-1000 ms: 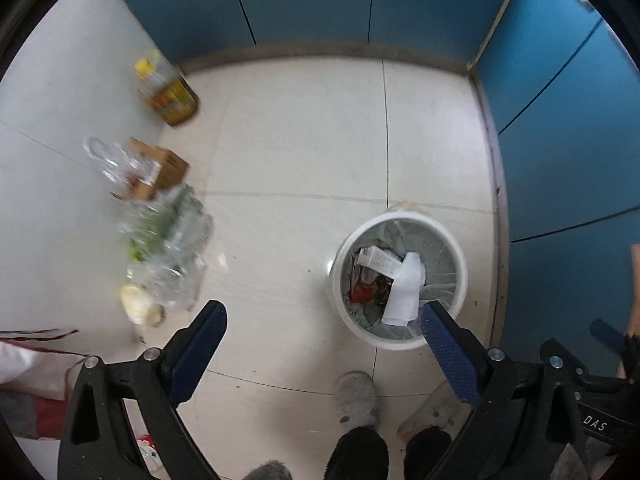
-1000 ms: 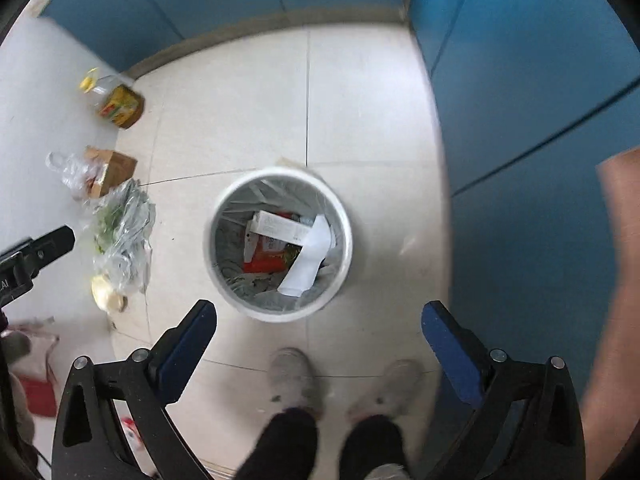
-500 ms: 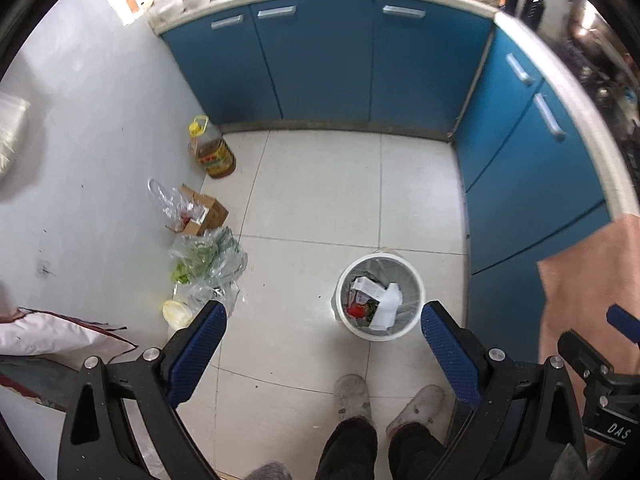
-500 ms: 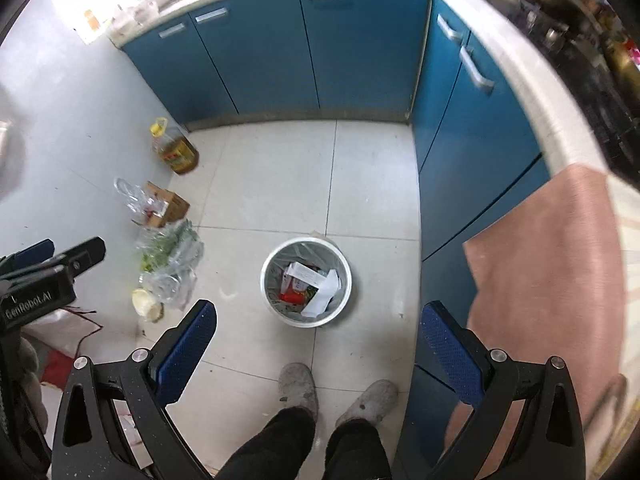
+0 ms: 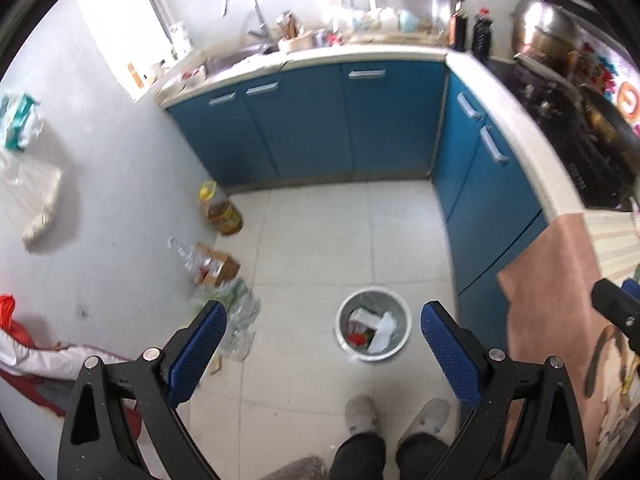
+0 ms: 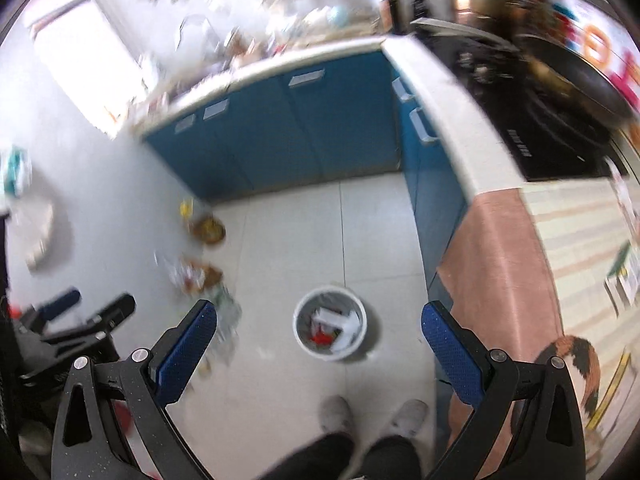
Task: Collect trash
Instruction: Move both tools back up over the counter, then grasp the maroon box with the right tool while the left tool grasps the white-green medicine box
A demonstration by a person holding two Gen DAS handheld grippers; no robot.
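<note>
Hanging high above the kitchen floor (image 5: 312, 240), both pairs of tongs gape wide with nothing between their blue pads. Far below the left tongs (image 5: 322, 344), between the pads and nearer the right one, stands the round white bin (image 5: 374, 328), upright with its mouth facing straight up at the camera. Inside it lie a white carton, a strip of white paper with its long axis running from the bin's near edge toward the middle, and something red; finer detail is too small to read. The right tongs (image 6: 318, 344) look down on the same bin (image 6: 330, 330), slightly left of their centre line.

Just beyond the left pad sits a heap of clear plastic bags (image 5: 236, 316), partly hidden by that pad, then a brown cardboard box (image 5: 218, 268) and an oil bottle (image 5: 222, 216) farther off. The person's shoes (image 5: 396, 416) show at the lower edge, legs cut off by the frame. The right-wrist view is blurred, so the desk (image 5: 520, 136) clutter there cannot be made out.
</note>
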